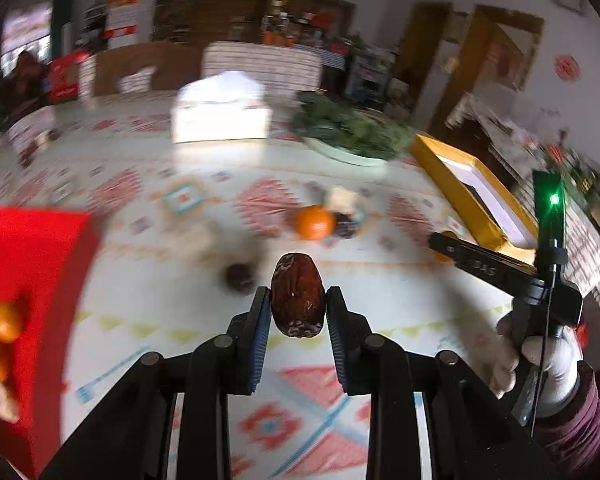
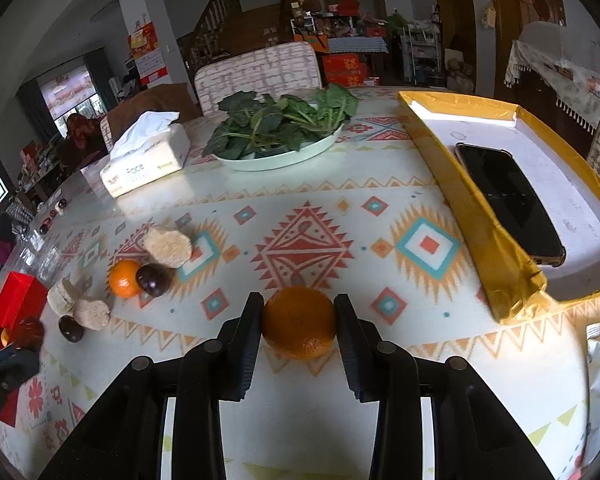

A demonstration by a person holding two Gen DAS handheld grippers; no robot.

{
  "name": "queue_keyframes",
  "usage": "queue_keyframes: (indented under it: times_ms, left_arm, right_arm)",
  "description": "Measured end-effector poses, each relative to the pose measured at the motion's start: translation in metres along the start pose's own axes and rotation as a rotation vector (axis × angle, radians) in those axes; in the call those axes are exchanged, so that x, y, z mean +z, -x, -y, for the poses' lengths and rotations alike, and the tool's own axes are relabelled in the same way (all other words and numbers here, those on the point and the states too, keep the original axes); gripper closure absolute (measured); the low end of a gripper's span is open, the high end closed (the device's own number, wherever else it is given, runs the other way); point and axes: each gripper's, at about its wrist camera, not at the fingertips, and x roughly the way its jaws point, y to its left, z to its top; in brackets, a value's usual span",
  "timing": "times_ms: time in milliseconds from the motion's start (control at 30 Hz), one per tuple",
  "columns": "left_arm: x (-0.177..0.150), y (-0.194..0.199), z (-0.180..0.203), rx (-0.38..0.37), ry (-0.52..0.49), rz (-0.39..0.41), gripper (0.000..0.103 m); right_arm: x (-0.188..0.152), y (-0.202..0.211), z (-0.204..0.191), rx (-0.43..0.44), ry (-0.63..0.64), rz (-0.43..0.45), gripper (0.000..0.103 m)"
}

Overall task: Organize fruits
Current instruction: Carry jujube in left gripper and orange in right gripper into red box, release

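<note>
The left tongs (image 1: 298,306) are clamped on a wrinkled brown date (image 1: 298,300), which stands between the pads with its long axis pointing straight ahead and up, away from the wrist, clear of the table (image 1: 380,288). The date is pinched across its narrow width, so I judge the hold sound but shallow, with much of the fruit beyond the pad tips.

Out from these tongs, the relation that matters is leftward: the red box (image 1: 32,264) lies well to the left and slightly nearer the wrist, with small oranges (image 1: 6,320) already inside. If the box is where fruit is gathered, the date must travel left and down, and the left hand is plainly the nearer one. Ahead of the tongs on the table are a dark round fruit (image 1: 240,276) and, farther off, a loose orange (image 1: 314,222).

The right tongs (image 2: 299,322) are closed on an orange (image 2: 299,322), held across its middle just above or on the table; I cannot tell which. From here the red box (image 2: 14,300) sits far to the left, beyond another orange (image 2: 125,278), a dark plum-like fruit (image 2: 153,280) touching it, and pale rough-cut chunks (image 2: 167,246). To the right is a yellow tray (image 2: 476,216) holding a phone (image 2: 508,200). The right hand has the longer crossing, past the left tongs.
</note>
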Motion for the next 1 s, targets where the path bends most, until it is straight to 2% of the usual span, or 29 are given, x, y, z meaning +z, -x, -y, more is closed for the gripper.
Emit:
queue_keyframes:
  times_ms: [100,300,667,1000]
  left_arm:
    - [-0.007,0.021,-0.033,0.053,0.044,0.021,0.076]
    - [-0.013,0.052,-0.102,0.136,0.181,0.075,0.076]
    - [-0.03,0.082,-0.176,0.207,0.308,0.124,0.076]
    - [-0.036,0.09,-0.218,0.276,0.342,0.13,0.076]
  right_arm:
    - [-0.003,0.005,-0.013,-0.013,0.033,0.004,0.064]
    - [-0.008,0.025,-0.046,0.055,0.051,0.008,0.064]
    - [-0.02,0.032,-0.177,0.219,0.24,-0.034,0.064]
    - [-0.039,0.014,-0.293,0.354,0.394,-0.096,0.064]
